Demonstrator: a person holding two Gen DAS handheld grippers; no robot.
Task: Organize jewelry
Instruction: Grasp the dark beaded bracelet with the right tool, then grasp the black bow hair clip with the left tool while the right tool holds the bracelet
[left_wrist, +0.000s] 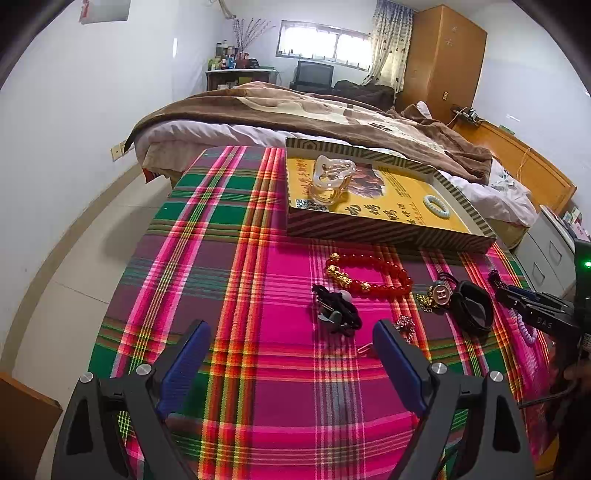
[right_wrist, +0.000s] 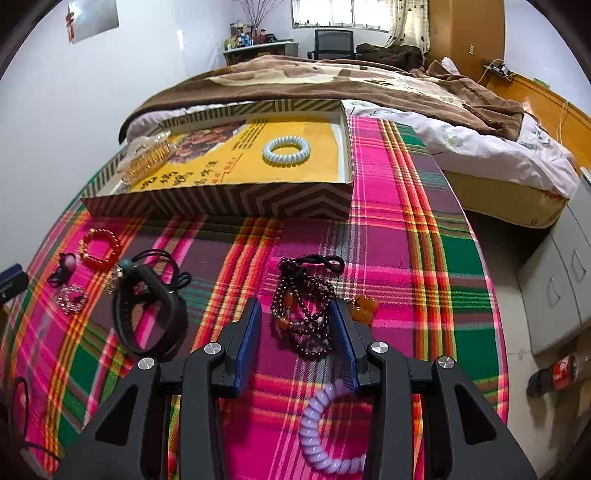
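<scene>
A striped box lid (left_wrist: 369, 229) (right_wrist: 221, 205) with a yellow inside holds a clear hair claw (left_wrist: 330, 179) (right_wrist: 146, 158) and a pale blue coil hair tie (left_wrist: 437, 205) (right_wrist: 286, 149). On the plaid cloth lie a red bead bracelet (left_wrist: 373, 273) (right_wrist: 99, 247), a black hair tie with a bead (left_wrist: 338, 308), a black band (left_wrist: 472, 306) (right_wrist: 151, 314), a dark bead necklace (right_wrist: 306, 310) and a lilac coil tie (right_wrist: 325, 432). My left gripper (left_wrist: 291, 343) is open and empty above the cloth. My right gripper (right_wrist: 295, 325) is open, its fingers either side of the dark bead necklace.
A small sparkly brooch (left_wrist: 404, 325) (right_wrist: 70, 297) and an orange pendant (right_wrist: 364, 308) lie on the cloth. A bed (left_wrist: 295, 110) stands behind the table, grey drawers (right_wrist: 557, 280) at the right. A cola bottle (right_wrist: 554, 373) lies on the floor.
</scene>
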